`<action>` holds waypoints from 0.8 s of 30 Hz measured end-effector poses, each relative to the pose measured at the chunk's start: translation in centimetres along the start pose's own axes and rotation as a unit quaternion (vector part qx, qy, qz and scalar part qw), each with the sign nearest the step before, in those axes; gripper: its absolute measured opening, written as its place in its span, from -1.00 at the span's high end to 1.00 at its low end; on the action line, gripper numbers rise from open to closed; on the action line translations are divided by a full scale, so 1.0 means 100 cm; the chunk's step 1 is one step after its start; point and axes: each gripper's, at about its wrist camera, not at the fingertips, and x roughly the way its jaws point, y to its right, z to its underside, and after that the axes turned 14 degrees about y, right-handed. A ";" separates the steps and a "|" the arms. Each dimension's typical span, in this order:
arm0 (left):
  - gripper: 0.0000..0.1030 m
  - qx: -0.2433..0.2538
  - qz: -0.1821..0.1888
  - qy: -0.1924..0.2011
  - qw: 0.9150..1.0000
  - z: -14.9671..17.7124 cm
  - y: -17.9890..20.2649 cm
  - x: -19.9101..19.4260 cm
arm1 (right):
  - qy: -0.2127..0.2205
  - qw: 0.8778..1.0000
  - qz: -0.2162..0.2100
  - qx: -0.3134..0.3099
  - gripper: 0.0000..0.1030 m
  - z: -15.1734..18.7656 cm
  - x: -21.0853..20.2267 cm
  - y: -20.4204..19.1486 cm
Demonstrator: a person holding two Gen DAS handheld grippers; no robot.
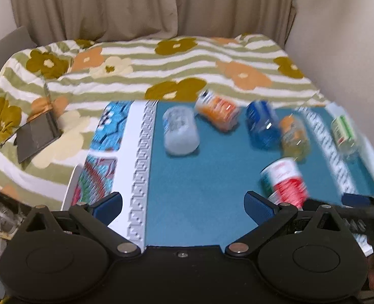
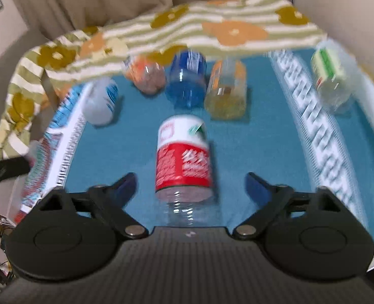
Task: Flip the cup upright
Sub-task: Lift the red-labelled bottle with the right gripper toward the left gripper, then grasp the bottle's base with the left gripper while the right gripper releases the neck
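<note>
We've got the red-and-white cup (image 2: 183, 157) lying on its side on the teal table (image 2: 263, 152), and it's our landmark for everything else. The right hand-held gripper (image 2: 190, 185) sits right over its near end w/ both jaws spread wide, one on each side of the clear part, not touching it afaict. Both views are pretty blurry btw.

Just behind the cup there's a row of other containers on their sides: a blue one (image 2: 187, 81) straight behind, an orange-label one (image 2: 147, 74) behind-left, a yellowish one (image 2: 226, 90) behind-right. Further left of the cup is a whitish frosted one (image 2: 100, 101), and way off to the right, a clear bottle w/ green label (image 2: 332, 78) past the white patterned border (image 2: 311, 116).

In the left wrist view, the left hand-held gripper (image 1: 183, 204) is well left of the cup (image 1: 284, 183), jaws also wide apart, holding nothing, just teal table (image 1: 199, 177) between them. Behind the whole row is a bed w/ a floral striped blanket (image 1: 148, 63), beige curtain (image 1: 136, 5) behind that.
</note>
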 end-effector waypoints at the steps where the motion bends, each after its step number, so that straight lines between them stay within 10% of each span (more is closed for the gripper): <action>1: -1.00 0.002 0.001 0.002 1.000 -0.005 0.007 0.001 | 0.012 1.000 -0.002 -0.003 -1.00 -0.004 -0.011 0.005; 12: -0.99 -0.015 0.048 -0.100 0.994 -0.019 0.091 0.071 | 0.008 1.000 0.017 -0.003 -1.00 -0.009 -0.044 0.091; 24: -0.92 -0.025 0.002 -0.203 0.979 -0.015 0.139 0.145 | -0.040 0.999 -0.012 0.033 -1.00 0.011 -0.011 0.166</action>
